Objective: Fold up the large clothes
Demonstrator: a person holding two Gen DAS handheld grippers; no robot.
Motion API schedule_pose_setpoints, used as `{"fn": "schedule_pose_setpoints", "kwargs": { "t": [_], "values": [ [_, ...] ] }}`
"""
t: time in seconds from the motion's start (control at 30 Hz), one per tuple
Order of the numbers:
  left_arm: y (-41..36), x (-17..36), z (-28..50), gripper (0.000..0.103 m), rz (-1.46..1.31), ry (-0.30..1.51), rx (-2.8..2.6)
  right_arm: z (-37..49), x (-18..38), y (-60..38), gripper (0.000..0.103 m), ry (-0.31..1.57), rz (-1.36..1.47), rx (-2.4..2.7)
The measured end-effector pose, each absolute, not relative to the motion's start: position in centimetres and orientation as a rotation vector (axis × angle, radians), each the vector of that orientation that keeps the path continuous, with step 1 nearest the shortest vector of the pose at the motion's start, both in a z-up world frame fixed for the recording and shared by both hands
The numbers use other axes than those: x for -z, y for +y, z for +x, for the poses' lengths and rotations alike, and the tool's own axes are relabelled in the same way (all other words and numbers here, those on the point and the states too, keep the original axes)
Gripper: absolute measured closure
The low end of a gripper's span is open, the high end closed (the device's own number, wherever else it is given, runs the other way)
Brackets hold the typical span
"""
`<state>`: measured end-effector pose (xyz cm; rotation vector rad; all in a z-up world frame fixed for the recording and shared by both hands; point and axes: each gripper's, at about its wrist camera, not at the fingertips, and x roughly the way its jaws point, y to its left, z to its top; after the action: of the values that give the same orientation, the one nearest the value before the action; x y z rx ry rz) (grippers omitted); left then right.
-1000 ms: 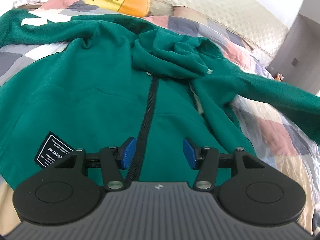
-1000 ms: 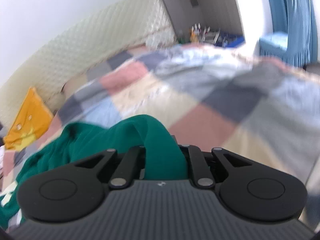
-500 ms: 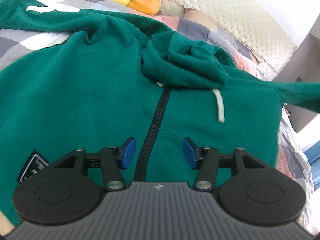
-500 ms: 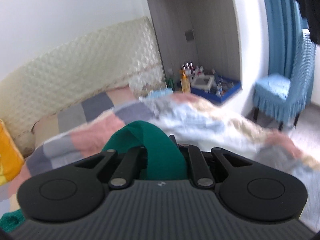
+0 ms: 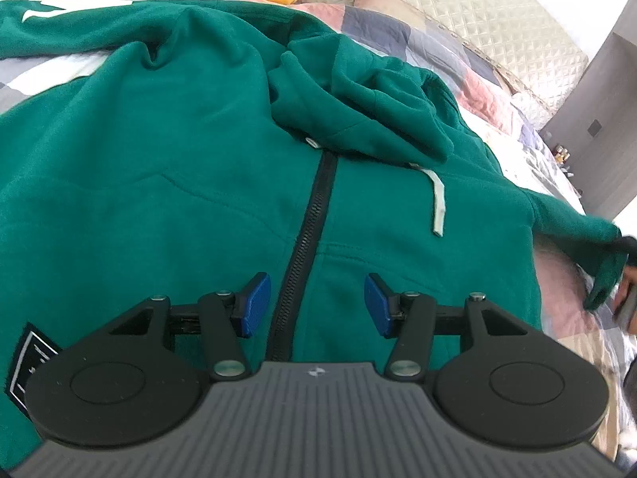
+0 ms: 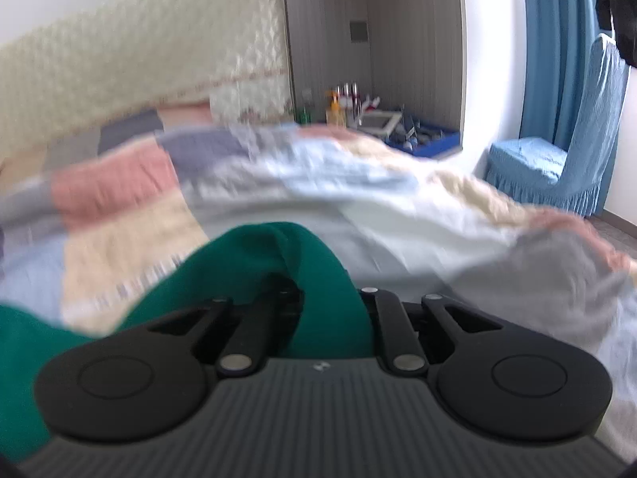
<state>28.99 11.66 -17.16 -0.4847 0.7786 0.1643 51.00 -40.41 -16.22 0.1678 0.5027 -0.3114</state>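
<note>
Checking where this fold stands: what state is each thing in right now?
green hoodie: spread front-up on the quilt, zipped, hood crumpled.
sleeve: pulled out sideways, pinched.
drawstring: loose on the chest.
left gripper: open, empty, above the zipper.
right gripper: shut on the sleeve, jaws just easing.

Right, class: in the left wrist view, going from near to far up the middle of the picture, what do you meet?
Left gripper, open → black zip of the green hoodie → crumpled hood → patchwork bedspread → quilted cream headboard.
</note>
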Motion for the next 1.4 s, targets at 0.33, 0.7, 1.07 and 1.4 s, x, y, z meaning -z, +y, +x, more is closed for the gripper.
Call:
{"fn": "schedule_pose_setpoints", "kwargs": {
  "t": [0.33,0.7,1.07,1.4],
  "values": [
    [12.9,15.2,27.2,0.045,-0.518,0.73,-0.203,47.4,17.8,-39.6,0.041,0.673,0.124,0.218],
    [13.8,12.5,23.6,0.045,-0.537,0.65,-0.175,38.2,12.6,-33.2,0.031,0.68,0.172,0.068],
    [13.7,10.5,20.5,0.045,-0.532,0.611,-0.148,28.3,10.0,-26.1,0.031,0.687,0.286,-0.099],
    [18.3,7.0,18.2,0.045,-0.444,0.608,-0.206,22.2,11.1,-21.3,0.031,0.825,0.382,-0.212]
  ]
}}
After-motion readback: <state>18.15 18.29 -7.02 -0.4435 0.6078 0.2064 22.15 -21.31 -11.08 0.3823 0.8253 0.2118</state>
